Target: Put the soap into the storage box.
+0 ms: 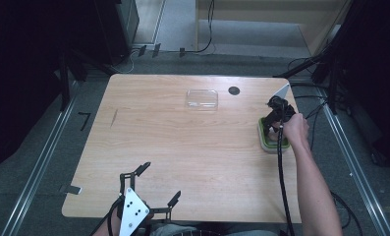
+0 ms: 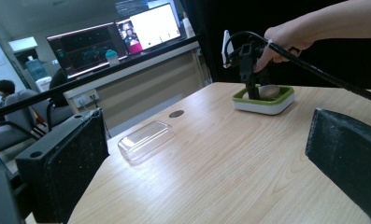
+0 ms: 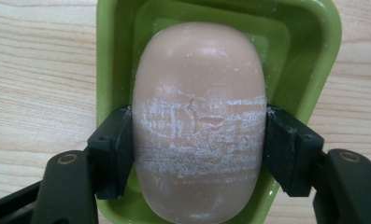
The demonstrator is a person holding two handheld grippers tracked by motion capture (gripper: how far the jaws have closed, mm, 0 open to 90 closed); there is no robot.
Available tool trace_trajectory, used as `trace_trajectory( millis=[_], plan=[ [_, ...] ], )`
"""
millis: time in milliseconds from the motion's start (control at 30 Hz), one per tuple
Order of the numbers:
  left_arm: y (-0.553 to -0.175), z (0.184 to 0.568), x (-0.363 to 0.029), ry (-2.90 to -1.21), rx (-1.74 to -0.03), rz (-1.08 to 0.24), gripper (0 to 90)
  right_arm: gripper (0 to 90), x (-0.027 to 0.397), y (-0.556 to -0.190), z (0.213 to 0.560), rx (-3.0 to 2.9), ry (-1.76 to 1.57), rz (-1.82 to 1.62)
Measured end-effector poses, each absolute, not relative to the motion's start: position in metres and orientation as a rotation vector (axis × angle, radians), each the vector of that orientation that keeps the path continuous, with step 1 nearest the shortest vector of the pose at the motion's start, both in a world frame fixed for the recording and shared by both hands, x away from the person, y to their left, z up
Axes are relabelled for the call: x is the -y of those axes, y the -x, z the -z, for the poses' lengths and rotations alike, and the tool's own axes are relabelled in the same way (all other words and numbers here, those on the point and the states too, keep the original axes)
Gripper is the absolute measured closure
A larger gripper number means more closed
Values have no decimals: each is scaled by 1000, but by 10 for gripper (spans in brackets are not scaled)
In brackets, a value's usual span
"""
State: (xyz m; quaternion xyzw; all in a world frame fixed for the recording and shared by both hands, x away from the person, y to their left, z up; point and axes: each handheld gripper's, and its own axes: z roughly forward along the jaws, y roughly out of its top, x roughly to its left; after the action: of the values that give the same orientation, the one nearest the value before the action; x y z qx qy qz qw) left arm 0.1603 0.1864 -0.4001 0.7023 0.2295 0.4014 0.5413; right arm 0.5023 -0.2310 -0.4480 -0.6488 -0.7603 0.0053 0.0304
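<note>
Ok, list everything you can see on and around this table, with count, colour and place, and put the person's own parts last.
soap bar: one, pale pink with white scuffs, lying in the green dish, pressed from both sides by the right gripper's pads
soap dish: one, green inside with a white base, near the table's right edge
clear lid: one, transparent, far middle of the table, apart from the dish
table: one, light wood, with a dark round hole near the far edge
monitors: several, lit, beyond the table in the left gripper view
right gripper: one, black, shut on the soap bar
left gripper: one, black, jaws open, at the near edge
right forearm: one, reaching in from the bottom right
</note>
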Motion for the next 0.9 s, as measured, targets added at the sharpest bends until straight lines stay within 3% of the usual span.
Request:
trace_trajectory(
  millis=[700, 833, 900],
  plan=[
    [-160, 400, -187, -1671, -545, -956, 0, 300, 229, -499, 447, 2373, 1999, -27],
    [-160, 400, -186, -1675, -541, -957, 0, 255, 228, -497, 443, 2380, 2000, -17],
    [-160, 400, -186, -1674, -542, -956, 0, 183, 229, -494, 439, 2393, 1987, -4]
  ],
)
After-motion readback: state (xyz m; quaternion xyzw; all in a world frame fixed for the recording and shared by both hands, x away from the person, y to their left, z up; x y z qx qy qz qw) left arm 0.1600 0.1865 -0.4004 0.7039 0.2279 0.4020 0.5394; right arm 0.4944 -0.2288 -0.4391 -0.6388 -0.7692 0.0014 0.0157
